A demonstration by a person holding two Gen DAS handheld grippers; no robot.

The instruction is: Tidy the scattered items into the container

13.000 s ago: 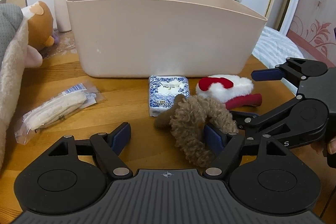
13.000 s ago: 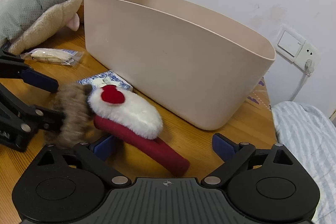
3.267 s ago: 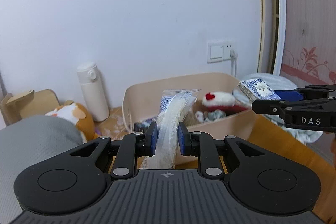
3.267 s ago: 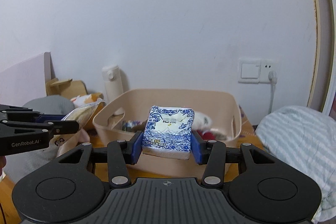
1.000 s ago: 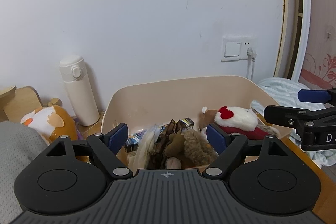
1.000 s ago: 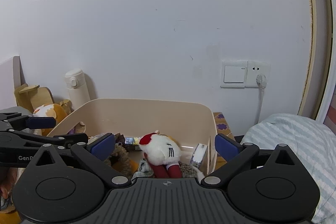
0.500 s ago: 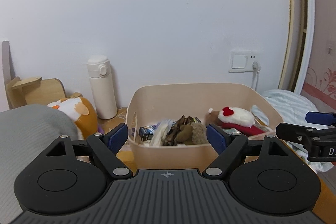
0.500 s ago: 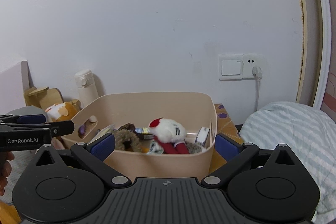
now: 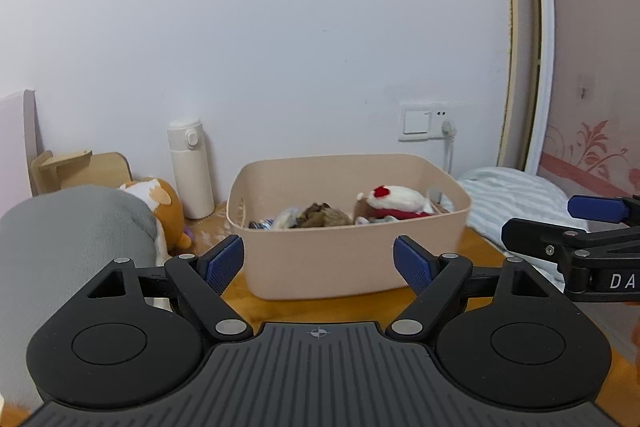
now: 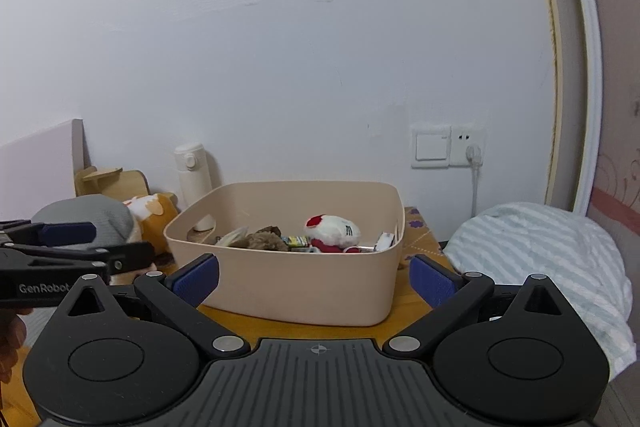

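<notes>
Both the left gripper [image 9: 318,261] and the right gripper [image 10: 316,279] hang wide apart and hold nothing, well back from the tub [image 9: 352,263], likely because the toys [image 10: 332,229] and packets already lie inside it. The tub sits on the wooden table [image 9: 328,309] near its back edge, with a white flask [image 9: 190,169] and a grey cushion [image 9: 72,235] to its left and striped bedding [image 10: 536,251] off the right edge. Nothing blocks the way.

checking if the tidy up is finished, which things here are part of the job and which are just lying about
Part of the job:
- beige container
- white and red plush, in it
- brown fuzzy toy, in it
- small packets, in it
- left gripper and right gripper, both open and empty

Just lying about:
- white flask
- orange and white plush
- grey cushion
- striped bedding
</notes>
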